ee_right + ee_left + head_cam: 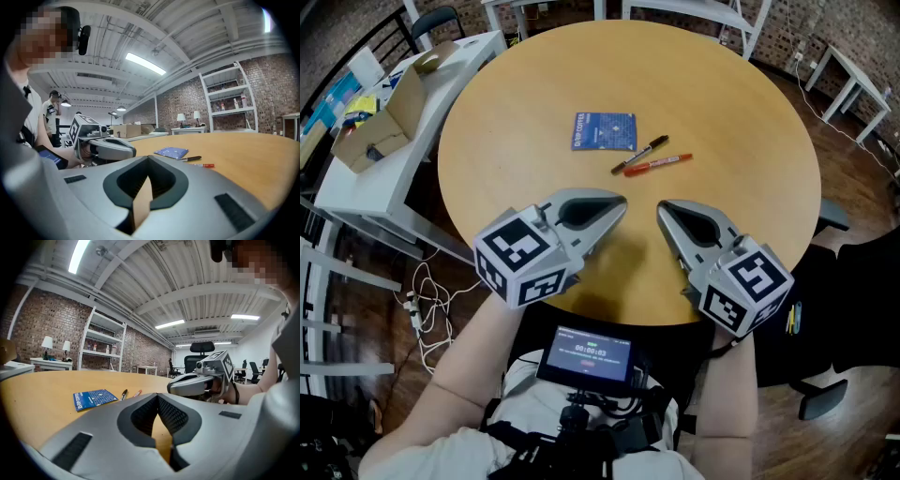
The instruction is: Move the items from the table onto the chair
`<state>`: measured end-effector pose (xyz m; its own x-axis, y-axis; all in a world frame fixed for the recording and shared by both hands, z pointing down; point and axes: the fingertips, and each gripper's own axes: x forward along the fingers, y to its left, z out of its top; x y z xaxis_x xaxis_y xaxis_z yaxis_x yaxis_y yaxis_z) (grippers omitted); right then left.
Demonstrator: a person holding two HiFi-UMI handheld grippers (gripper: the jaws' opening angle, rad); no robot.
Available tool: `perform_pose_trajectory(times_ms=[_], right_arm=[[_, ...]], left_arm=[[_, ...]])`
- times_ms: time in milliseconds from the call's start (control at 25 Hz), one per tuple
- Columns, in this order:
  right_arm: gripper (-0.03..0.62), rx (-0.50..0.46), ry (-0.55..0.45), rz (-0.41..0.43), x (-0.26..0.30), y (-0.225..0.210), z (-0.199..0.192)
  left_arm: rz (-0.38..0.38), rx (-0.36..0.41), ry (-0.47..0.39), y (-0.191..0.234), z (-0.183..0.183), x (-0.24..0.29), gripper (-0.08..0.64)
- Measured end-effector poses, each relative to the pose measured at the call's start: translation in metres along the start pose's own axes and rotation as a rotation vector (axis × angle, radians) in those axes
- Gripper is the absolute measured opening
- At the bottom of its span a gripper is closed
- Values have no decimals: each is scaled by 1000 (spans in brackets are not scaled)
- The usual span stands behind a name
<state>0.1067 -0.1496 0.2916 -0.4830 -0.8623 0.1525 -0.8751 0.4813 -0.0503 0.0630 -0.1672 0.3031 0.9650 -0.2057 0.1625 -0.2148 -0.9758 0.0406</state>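
On the round wooden counter [741, 122], in the head view, a blue coffee packet [604, 131] is seen near the middle, with a black marker [639, 155] and a red marker [658, 164] just beside it. The left gripper [619, 202] and right gripper [664, 208] are held over the near edge, apart from these items. In the left gripper view, the jaws are seen pressed together, nothing between them. In the right gripper view, the jaws are likewise closed and empty.

Brick-walled office (white desks [361, 192], metal shelving [104, 341])
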Motion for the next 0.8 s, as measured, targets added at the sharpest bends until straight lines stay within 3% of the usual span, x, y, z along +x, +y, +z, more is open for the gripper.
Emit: perform_pose_trajectory(times_ms=[320, 520, 640, 720, 800], right_arm=[[8, 17, 4, 14, 1, 7, -5], [8, -6, 68, 107, 7, 17, -16], [8, -142, 96, 106, 5, 6, -10], [8, -283, 140, 109, 3, -7, 7], [9, -454, 246, 120, 4, -18, 17]], left_arm=[[-1, 2, 13, -2, -4, -4, 2], [-19, 21, 26, -4, -6, -3, 2], [-40, 14, 36, -11, -4, -3, 2], [-38, 5, 23, -13, -1, -1, 2], [-31, 1, 15, -12, 1, -1, 2]])
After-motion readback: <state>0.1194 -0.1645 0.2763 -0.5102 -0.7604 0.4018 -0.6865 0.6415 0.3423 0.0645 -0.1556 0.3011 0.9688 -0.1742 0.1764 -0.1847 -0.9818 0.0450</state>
